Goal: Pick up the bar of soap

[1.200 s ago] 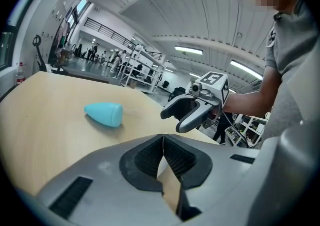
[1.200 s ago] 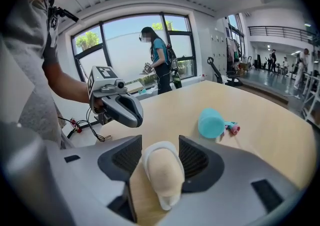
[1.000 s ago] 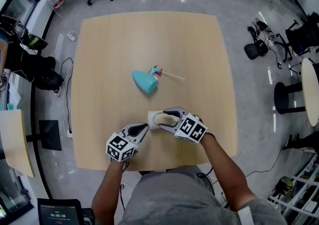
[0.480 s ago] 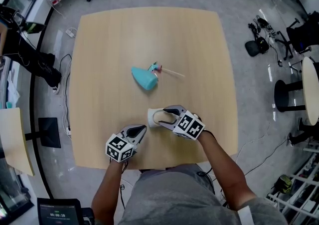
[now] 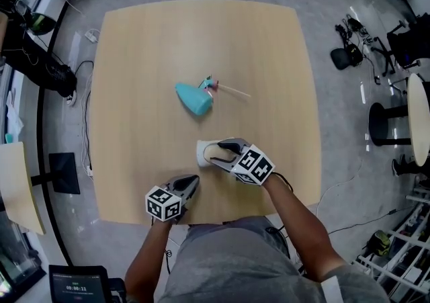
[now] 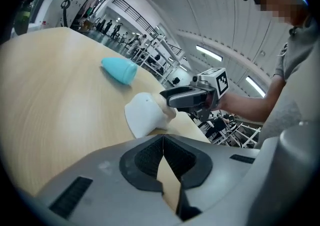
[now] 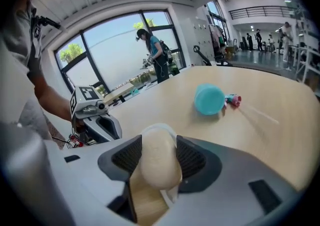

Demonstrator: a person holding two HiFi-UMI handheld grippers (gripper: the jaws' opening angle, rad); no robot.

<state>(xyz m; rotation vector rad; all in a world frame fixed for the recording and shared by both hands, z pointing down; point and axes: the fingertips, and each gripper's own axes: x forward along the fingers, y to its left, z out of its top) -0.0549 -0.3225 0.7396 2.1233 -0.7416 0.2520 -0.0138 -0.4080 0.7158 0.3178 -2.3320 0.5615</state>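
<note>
My right gripper (image 5: 222, 153) has its jaws closed on the bar of soap (image 5: 216, 152); in the right gripper view the cream bar (image 7: 160, 162) stands between my two dark ribbed pads (image 7: 127, 156), both pressed to its sides, and it bulges out above them; a white dish (image 5: 202, 154) lies right against the soap on its far side, its rim showing round the top of the bar (image 7: 161, 128); I cannot tell whether the soap is clear of the dish or rests in it. All this is at the near middle of the pale wooden surface (image 5: 201, 39), a little toward my right.

My left gripper (image 5: 192, 181) sits near the front edge of the surface, just beside the right one and apart from it, pointing toward the dish; its jaws are pressed together at the tips with nothing between them (image 6: 162, 152); from its view I see the white dish (image 6: 142, 116) ahead, with the right gripper (image 6: 172, 100) reaching in over it from the right.

Farther out, near the middle of the surface and well apart from both grippers, a teal bottle (image 5: 193, 99) lies on its side; a pink piece (image 5: 209, 84) is at its narrow end, and a thin pale tube (image 5: 234, 91) runs off from it to the right.
</note>
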